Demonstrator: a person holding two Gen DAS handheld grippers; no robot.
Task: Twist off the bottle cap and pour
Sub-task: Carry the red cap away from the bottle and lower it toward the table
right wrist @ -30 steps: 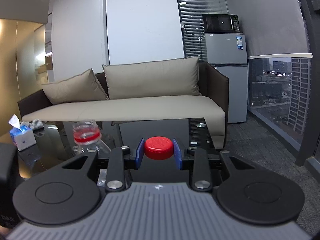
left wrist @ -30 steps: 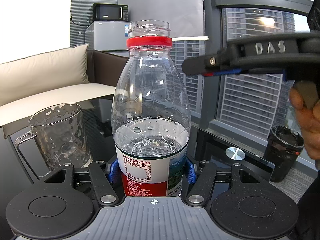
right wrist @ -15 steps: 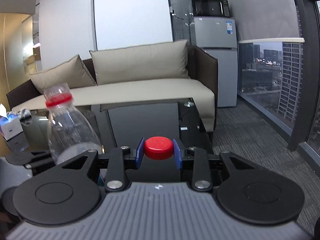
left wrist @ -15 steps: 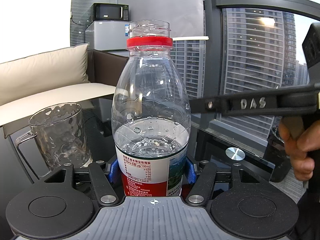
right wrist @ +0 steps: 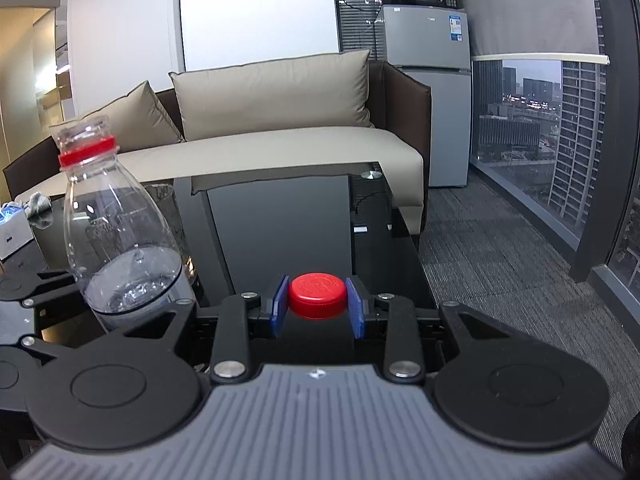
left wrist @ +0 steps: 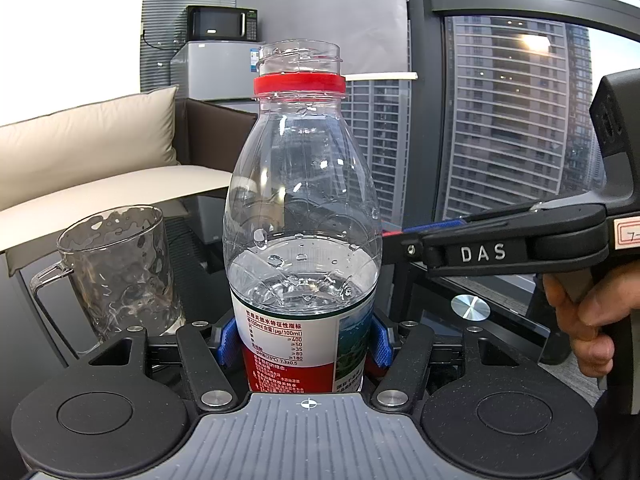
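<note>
Now | bottle (left wrist: 302, 216) uncapped, half-full, in left fingers (left wrist: 227, 340) | right fingers (right wrist: 280, 307) pinch red cap (right wrist: 317, 295)

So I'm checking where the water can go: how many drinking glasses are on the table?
1. A clear handled glass mug stands on the table just left of the bottle, behind it in the right wrist view. Others could be out of frame.

Both grippers (left (left wrist: 303, 344), right (right wrist: 318, 307)) clamped, level
</note>
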